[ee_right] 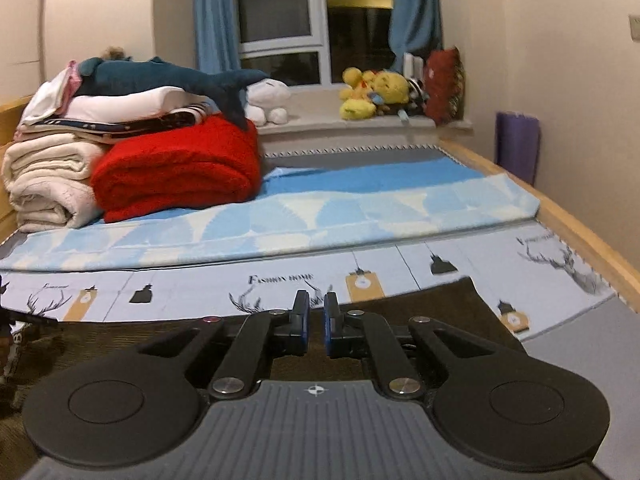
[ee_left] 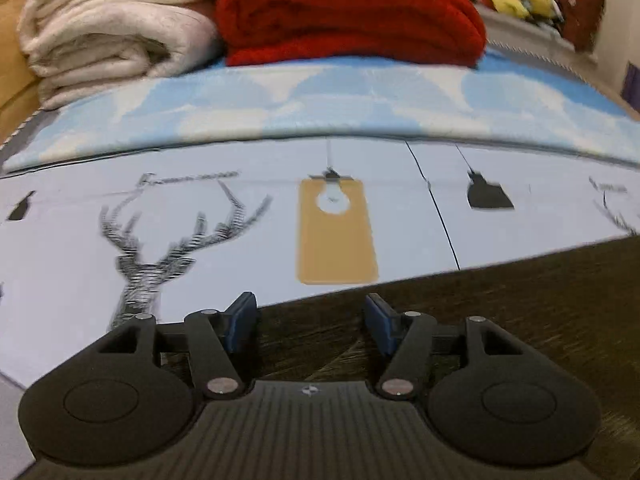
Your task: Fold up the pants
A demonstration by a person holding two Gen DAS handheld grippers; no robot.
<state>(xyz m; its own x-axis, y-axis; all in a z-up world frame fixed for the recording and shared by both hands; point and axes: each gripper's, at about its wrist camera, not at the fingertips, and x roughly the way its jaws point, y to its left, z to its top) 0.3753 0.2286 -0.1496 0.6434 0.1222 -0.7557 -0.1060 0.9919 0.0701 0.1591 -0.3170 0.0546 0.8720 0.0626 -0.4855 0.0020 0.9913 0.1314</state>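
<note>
Dark brown pants [ee_left: 480,300] lie flat on a pale printed bed sheet [ee_left: 60,248], filling the lower right of the left wrist view. My left gripper [ee_left: 310,308] hovers over their far edge with its blue pads well apart and nothing between them. In the right wrist view the same pants [ee_right: 440,304] spread across the near part of the bed, under and to both sides of my right gripper [ee_right: 316,308]. Its pads stand almost together, and I see no cloth between the fingertips.
A folded red blanket [ee_right: 180,168] and a stack of cream blankets [ee_right: 44,176] sit at the back left, with a shark plush [ee_right: 168,76] on top. A blue-and-white blanket [ee_right: 320,212] lies across the bed. A wooden bed rail [ee_right: 580,232] runs along the right.
</note>
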